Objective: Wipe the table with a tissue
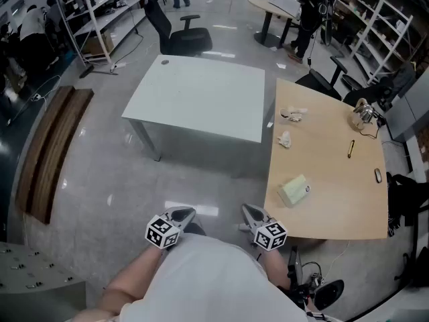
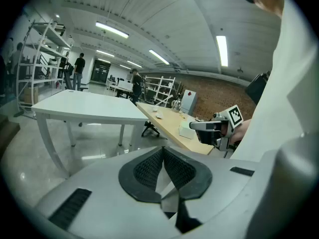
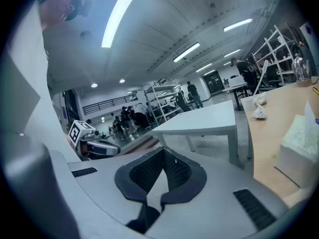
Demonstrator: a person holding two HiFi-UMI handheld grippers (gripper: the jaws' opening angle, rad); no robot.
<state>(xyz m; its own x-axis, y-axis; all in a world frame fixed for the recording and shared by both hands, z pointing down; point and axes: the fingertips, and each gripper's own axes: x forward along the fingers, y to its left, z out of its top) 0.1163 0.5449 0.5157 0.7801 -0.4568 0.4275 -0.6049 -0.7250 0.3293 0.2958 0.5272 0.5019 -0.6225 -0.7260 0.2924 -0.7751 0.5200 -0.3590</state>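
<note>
A pale green tissue pack point(image 1: 293, 191) lies near the front left corner of the wooden table point(image 1: 335, 200). Two crumpled tissues point(image 1: 285, 139) point(image 1: 295, 115) rest farther back along its left edge. My left gripper point(image 1: 182, 213) and right gripper point(image 1: 250, 211) hang close to my body over the floor, short of the table, both shut and holding nothing. In the right gripper view the shut jaws point(image 3: 163, 151) point past the tissue pack point(image 3: 299, 148) at the right. The left gripper view has its shut jaws point(image 2: 162, 148) in front, with the right gripper point(image 2: 209, 126) and the pack point(image 2: 185, 130) beyond.
A white table point(image 1: 201, 96) stands ahead over the grey floor. On the wooden table lie a pen point(image 1: 350, 149), a small dark object point(image 1: 378, 175) and a clear bottle point(image 1: 362, 115). Office chairs point(image 1: 181, 35), shelving point(image 1: 100, 5) and a wooden bench point(image 1: 50, 153) surround the area.
</note>
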